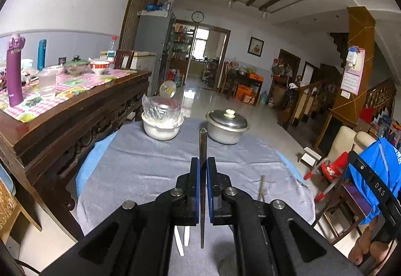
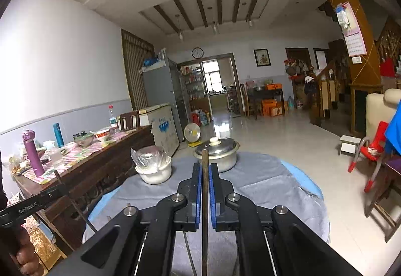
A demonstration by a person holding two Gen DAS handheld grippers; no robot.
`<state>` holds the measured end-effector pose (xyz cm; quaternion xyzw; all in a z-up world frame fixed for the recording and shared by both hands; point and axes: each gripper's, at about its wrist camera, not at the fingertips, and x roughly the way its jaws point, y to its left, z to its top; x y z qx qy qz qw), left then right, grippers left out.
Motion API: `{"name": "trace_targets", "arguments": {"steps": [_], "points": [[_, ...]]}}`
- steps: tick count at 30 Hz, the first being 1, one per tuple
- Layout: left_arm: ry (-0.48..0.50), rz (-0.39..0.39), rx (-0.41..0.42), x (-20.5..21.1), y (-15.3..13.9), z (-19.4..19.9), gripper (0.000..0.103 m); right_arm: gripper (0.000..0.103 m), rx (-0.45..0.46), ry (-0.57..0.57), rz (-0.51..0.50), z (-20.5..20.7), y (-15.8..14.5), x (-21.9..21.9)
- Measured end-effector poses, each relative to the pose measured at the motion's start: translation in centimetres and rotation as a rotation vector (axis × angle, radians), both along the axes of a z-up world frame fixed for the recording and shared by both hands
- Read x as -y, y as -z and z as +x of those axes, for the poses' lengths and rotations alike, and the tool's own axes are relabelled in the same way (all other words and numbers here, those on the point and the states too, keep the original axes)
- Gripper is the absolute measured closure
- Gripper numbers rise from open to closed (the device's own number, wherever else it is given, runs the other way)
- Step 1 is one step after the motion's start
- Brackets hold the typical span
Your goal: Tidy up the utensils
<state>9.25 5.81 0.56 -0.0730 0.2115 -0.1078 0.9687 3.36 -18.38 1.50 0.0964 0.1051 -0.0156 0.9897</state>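
Blue-padded left gripper [image 1: 203, 163] is clamped on a dark chopstick [image 1: 203, 150], its lower end cut off behind the jaws. Right gripper [image 2: 205, 170] pinches a brown chopstick [image 2: 205, 160] pointing to twelve o'clock, partly hiding the lidded pot [image 2: 220, 150].

cloth [image 1: 140, 165]: grey
pot [image 1: 226, 129]: silver, cream knob
bowl [image 1: 161, 129]: white
flask [image 1: 15, 70]: purple
runner [image 1: 72, 85]: pink checked
pads [image 1: 198, 175]: blue
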Motion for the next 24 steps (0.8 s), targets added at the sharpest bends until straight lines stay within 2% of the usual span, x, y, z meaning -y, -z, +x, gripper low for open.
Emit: {"name": "trace_targets", "arguments": {"steps": [10, 24], "points": [[0.015, -0.008, 0.058, 0.3, -2.0, -3.5, 0.098, 0.097, 0.056, -0.020, 0.002, -2.8, -1.4, -1.5], [0.046, -0.037, 0.080, 0.1, -2.9, -5.0, 0.098, 0.097, 0.123, -0.037, -0.033, -4.5, -3.3, -4.8]]}}
